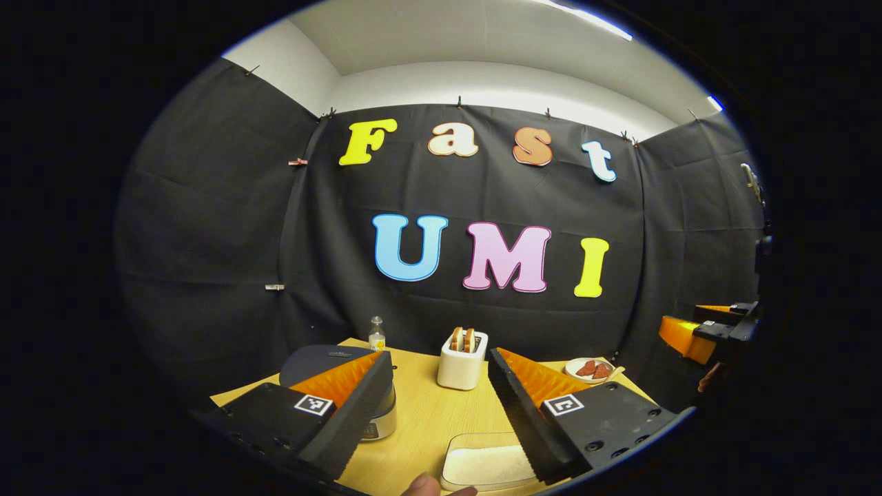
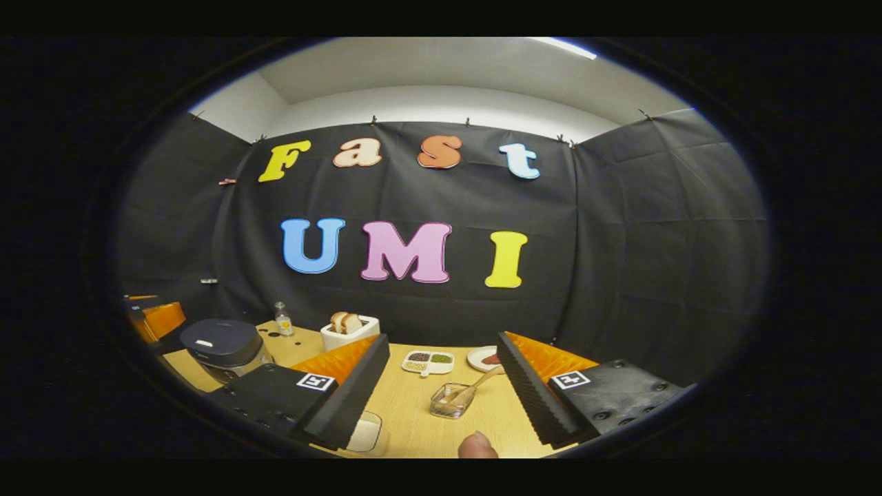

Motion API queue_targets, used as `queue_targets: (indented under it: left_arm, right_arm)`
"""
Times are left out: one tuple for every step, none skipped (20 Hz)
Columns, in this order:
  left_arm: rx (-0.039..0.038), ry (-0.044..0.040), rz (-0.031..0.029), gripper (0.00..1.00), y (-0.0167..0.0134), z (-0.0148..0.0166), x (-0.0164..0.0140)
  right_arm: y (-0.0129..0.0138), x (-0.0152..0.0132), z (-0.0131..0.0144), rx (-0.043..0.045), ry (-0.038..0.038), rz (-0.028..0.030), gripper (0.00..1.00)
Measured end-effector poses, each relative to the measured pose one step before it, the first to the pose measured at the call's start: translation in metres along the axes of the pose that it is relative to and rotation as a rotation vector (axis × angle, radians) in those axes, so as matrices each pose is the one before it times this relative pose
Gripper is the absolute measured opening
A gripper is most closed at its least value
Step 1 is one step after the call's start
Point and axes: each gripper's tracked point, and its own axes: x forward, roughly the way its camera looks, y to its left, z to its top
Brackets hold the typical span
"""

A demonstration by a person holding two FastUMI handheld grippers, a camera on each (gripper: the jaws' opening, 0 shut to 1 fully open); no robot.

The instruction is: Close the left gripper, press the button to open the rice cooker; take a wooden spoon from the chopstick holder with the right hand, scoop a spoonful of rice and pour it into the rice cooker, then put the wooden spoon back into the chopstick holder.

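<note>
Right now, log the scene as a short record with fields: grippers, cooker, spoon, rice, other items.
left gripper: jaws open, above the table, nothing held
right gripper: jaws open, nothing held
cooker: lid down, at the table's left end
spoon: leaning in the clear holder, untouched
rice tray: near edge, between the left gripper's fingers in the left gripper view
other items: toaster with bread, bottle, plate, divided dish

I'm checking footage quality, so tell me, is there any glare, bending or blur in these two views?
Left gripper view: ceiling light strip glares, wall seams bow, rice cooker sharp. Right gripper view: dimmer, softer; wooden spoon slightly blurred, table evenly lit.
</note>
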Motion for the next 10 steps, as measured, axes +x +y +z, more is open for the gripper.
queue_targets:
  left_arm:
    - [0.00344, 0.00309, -0.00205, 0.95, -0.00016, -0.00190, 0.00042]
    - [0.00167, 0.00513, -0.01288, 0.95, -0.00259, -0.00044, 0.00085]
    - [-0.00348, 0.00520, -0.01008, 0.95, -0.00172, -0.00162, 0.00174]
    - [-0.01078, 0.00298, -0.00609, 0.95, -0.00034, -0.00021, 0.00032]
    - [-0.01301, 0.00113, -0.00064, 0.95, 0.00104, -0.00068, 0.00065]
    - [-0.01028, 0.00096, 0.00245, 0.95, 0.00173, -0.00016, 0.00108]
    - [-0.00559, 0.00503, 0.00276, 0.95, 0.00122, -0.00191, 0.00024]
    - [-0.00263, 0.00427, 0.00235, 0.95, 0.00179, -0.00057, 0.00038]
    - [0.00063, 0.00036, 0.00331, 0.95, 0.00146, -0.00151, 0.00100]
    - [0.00333, -0.00181, 0.00192, 0.95, 0.00200, 0.00122, 0.00034]
  right_arm:
    - [0.00122, 0.00099, -0.00001, -0.00265, 0.00097, 0.00115, 0.98]
    - [0.00101, 0.00032, 0.00001, -0.00335, 0.00067, 0.00164, 0.98]
    - [0.00007, 0.00090, 0.00033, -0.00254, -0.00102, 0.00004, 0.96]
    - [0.00035, 0.00177, -0.00007, -0.00182, 0.00099, -0.00161, 1.00]
    - [-0.00060, 0.00064, -0.00098, 0.00237, 0.00196, -0.00120, 0.96]
    - [0.00044, 0.00135, -0.00148, 0.00489, 0.00640, -0.00032, 0.96]
    - [0.00042, 0.00140, -0.00158, 0.00317, 0.00675, 0.00042, 0.98]
    - [-0.00010, 0.00134, -0.00139, -0.00207, 0.00372, 0.00001, 0.99]
    - [0.00082, 0.00062, 0.00132, -0.00977, -0.00524, 0.00249, 1.00]
    - [0.00019, 0.00134, 0.00196, -0.01345, -0.00583, -0.00161, 0.98]
